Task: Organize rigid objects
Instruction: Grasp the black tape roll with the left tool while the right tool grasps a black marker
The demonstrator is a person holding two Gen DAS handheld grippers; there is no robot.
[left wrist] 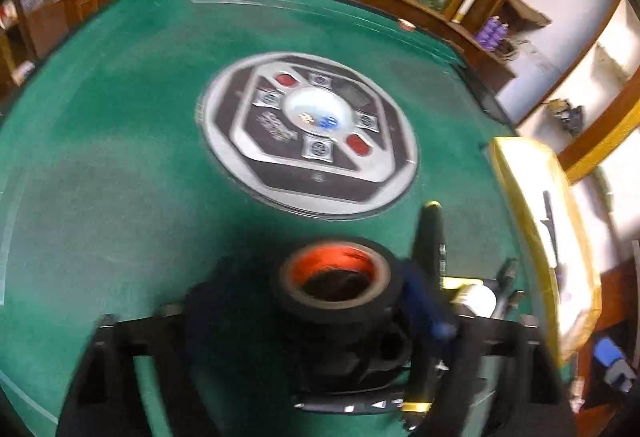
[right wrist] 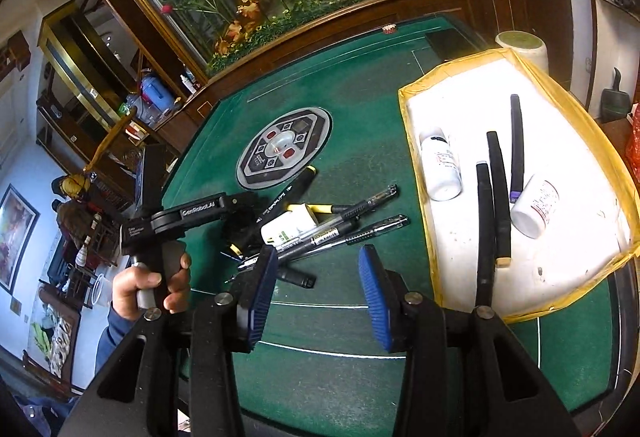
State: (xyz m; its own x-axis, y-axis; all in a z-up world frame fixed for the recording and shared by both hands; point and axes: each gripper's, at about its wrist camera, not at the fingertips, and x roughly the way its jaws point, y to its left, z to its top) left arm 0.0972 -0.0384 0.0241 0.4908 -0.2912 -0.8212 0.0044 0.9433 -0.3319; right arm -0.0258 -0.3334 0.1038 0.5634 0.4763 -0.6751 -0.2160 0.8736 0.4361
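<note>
In the left wrist view my left gripper point(left wrist: 340, 313) is shut on a black tape roll point(left wrist: 336, 281) with an orange core, held over the green table. The view is blurred. A black marker point(left wrist: 430, 237) and a white bottle point(left wrist: 478, 297) lie just right of it. In the right wrist view my right gripper point(right wrist: 318, 297) is open and empty, blue pads point(right wrist: 260, 297) apart, above the table's front. A pile of pens point(right wrist: 344, 225), a marker point(right wrist: 288, 193) and a small white box point(right wrist: 288, 225) lies ahead. The left gripper point(right wrist: 240, 217) reaches into that pile.
A yellow-edged white tray point(right wrist: 560, 265) at the right holds two white bottles point(right wrist: 440, 165), and three black sticks point(right wrist: 498, 197). A round control panel point(right wrist: 284, 149) sits in the middle of the green table point(right wrist: 360, 109). A wooden cabinet stands behind.
</note>
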